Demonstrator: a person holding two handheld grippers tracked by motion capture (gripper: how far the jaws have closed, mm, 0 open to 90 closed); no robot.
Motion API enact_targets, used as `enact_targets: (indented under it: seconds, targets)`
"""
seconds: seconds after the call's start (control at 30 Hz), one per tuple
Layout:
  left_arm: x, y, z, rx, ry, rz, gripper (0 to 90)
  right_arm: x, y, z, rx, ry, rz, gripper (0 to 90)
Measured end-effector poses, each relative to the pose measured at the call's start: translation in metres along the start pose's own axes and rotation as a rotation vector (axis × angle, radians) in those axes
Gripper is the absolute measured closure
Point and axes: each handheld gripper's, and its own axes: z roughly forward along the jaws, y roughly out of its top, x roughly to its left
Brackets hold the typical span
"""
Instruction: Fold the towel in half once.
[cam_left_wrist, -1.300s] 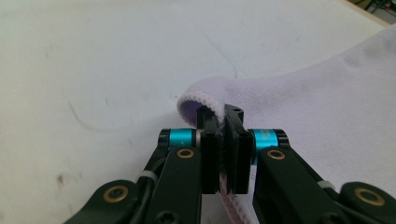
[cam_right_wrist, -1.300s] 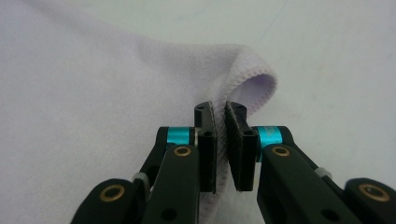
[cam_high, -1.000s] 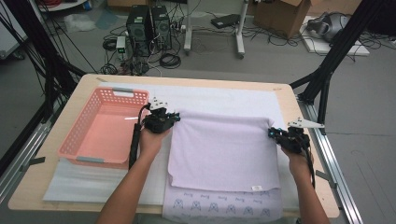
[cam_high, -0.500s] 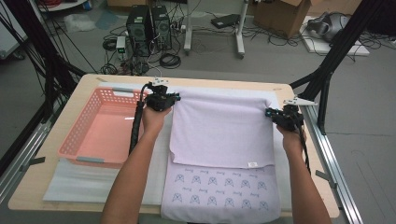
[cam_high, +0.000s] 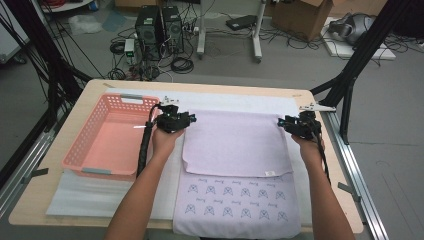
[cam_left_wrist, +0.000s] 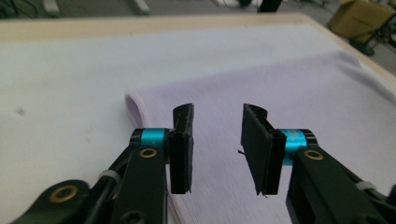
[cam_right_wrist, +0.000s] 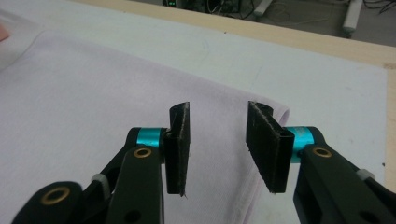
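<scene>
— While the lilac towel lies folded on the white sheet in the middle of the table, where are the grippers?

— One at each far corner of it. The left gripper hangs over the far left corner and its jaws have just been opening; nothing is pinched between them.

— And the right gripper?

— Same at the far right corner: jaws just parted, cloth lying flat beneath them.

— Anything nearer the person?

— The towel's patterned lower layer shows below the folded part. A pink basket stands to the left.
</scene>
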Motion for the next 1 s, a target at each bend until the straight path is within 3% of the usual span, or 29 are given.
enact_targets:
  seconds: [0.03,0.17,0.27,0.37,0.47,0.67,0.87,1.0]
  targets:
    - [-0.003,-0.004,-0.003,-0.024,0.005,0.015,61.3,0.001,-0.001,-0.002,0.005,0.004,-0.001,58.5]
    - [-0.009,-0.014,-0.014,-0.041,-0.005,0.025,58.0,0.004,-0.01,-0.014,0.026,0.013,-0.002,58.0]
    - [-0.013,-0.022,-0.024,-0.056,-0.02,0.005,55.8,0.008,-0.017,-0.023,0.073,0.023,0.01,56.8]
    - [-0.019,-0.029,-0.033,-0.023,-0.032,0.016,51.9,0.015,-0.027,-0.033,0.081,0.037,-0.007,57.9]
    - [-0.028,-0.041,-0.045,-0.039,-0.04,0.02,51.1,0.021,-0.039,-0.043,0.098,0.053,-0.009,59.2]
    - [-0.037,-0.066,-0.057,0.042,-0.043,0.009,48.6,0.036,-0.073,-0.066,0.088,0.081,0.011,60.3]
    - [-0.043,-0.092,-0.066,0.106,-0.032,-0.019,47.8,0.049,-0.105,-0.078,0.122,0.026,0.008,61.0]
    - [-0.048,-0.1,-0.073,0.121,-0.018,-0.012,61.4,0.057,-0.116,-0.081,0.154,0.001,0.007,66.2]
